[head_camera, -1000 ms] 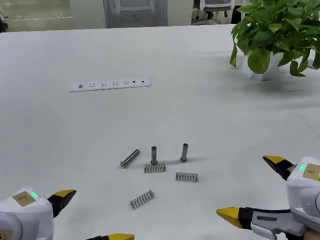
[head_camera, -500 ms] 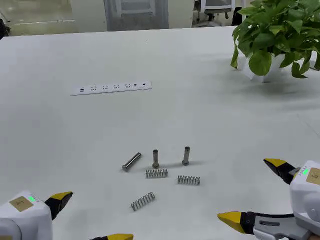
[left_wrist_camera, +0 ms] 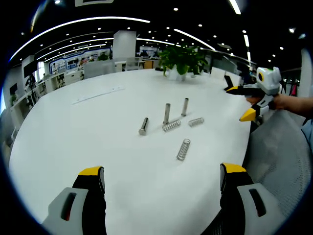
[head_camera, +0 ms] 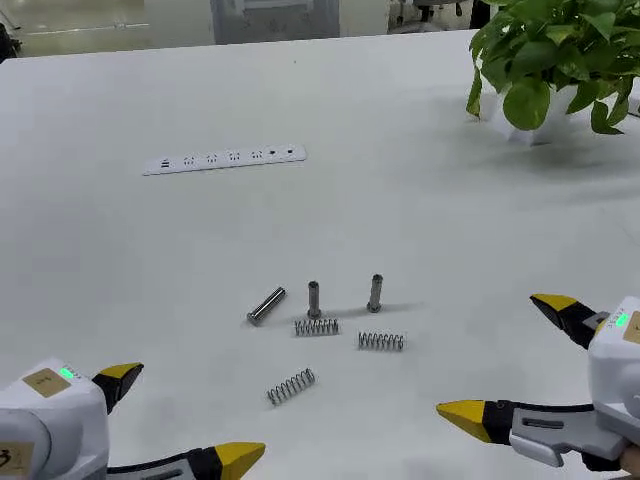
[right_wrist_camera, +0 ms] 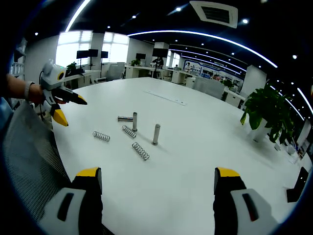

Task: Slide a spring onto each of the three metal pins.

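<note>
Left gripper (head_camera: 185,413) and right gripper (head_camera: 500,355) hover at the near edge, both with jaws spread wide, holding nothing. White table (head_camera: 450,230), matte and plain. Nearest spring (head_camera: 291,386) lies alone and slanted, apart from the rest. Beyond it, middle spring (head_camera: 316,327) lies flat just in front of the centre pin (head_camera: 314,298); right spring (head_camera: 381,341) lies flat near the right pin (head_camera: 375,292). Both those pins stand upright; the lying pin (head_camera: 266,306) rests on its side to their left. Pins are short grey metal cylinders, springs thin silvery coils, none on a pin. Farther back is a white power strip (head_camera: 225,159), then a leafy green plant (head_camera: 560,50) at the far right. The gripper views show an open office with ceiling lights.
</note>
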Tool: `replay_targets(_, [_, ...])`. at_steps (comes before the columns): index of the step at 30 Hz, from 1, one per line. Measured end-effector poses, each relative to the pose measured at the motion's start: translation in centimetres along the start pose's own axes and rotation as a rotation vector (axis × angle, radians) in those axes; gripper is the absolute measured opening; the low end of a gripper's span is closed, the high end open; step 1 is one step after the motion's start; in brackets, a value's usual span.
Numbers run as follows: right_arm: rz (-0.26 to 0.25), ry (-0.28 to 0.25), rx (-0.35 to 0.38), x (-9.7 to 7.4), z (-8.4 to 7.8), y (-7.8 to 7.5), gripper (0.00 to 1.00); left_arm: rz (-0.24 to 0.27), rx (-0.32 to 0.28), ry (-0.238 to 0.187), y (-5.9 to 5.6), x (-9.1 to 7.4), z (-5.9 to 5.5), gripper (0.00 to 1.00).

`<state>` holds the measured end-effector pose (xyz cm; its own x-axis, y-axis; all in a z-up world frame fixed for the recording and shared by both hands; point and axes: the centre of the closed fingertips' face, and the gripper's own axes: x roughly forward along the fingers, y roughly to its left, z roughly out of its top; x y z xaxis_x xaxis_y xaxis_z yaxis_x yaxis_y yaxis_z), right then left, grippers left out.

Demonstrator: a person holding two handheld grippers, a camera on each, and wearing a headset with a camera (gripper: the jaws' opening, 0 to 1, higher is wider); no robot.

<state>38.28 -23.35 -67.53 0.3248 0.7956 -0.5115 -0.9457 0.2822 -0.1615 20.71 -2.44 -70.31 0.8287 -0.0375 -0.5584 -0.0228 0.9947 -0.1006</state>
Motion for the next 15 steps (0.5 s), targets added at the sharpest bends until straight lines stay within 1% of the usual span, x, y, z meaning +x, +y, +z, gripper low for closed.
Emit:
replay_targets(2, [-0.002,-0.004,0.003,0.0,0.0,-0.1,0.97,-0.005,-0.006,0.008,-0.1,0.2,-0.1,1.0])
replay_targets(5, [-0.002,-0.008,0.011,0.0,0.0,-0.2,0.97,-0.008,0.005,0.025,0.2,0.6,-0.1,1.0])
replay_targets(7, [-0.002,-0.01,0.015,0.0,0.1,-0.3,0.97,-0.018,-0.007,0.031,0.5,0.9,0.3,1.0])
replay_targets(9, [-0.002,-0.01,0.018,0.0,0.1,-0.3,0.96,-0.015,-0.012,0.038,0.9,1.2,0.8,1.0])
replay_targets(10, [-0.001,-0.011,0.02,0.0,0.1,-0.3,0.96,-0.015,-0.009,0.05,0.9,1.4,0.9,1.0])
replay_targets(11, [0.0,-0.011,0.02,0.0,0.0,-0.3,0.96,-0.024,0.011,0.067,1.1,1.6,1.1,0.99])
replay_targets(12, [0.001,-0.01,0.018,0.0,0.1,-0.2,0.96,-0.024,0.022,0.074,1.4,1.7,1.3,0.97])
replay_targets(13, [0.001,-0.009,0.015,0.0,0.1,-0.2,0.96,-0.024,0.026,0.089,1.6,1.9,1.4,0.92])
replay_targets(14, [0.0,-0.008,0.011,0.0,0.1,-0.2,0.96,-0.031,0.023,0.091,1.5,2.0,2.0,0.88])
replay_targets(15, [0.0,-0.008,0.01,0.0,0.1,-0.2,0.96,-0.037,0.021,0.085,1.6,2.2,2.4,0.88])
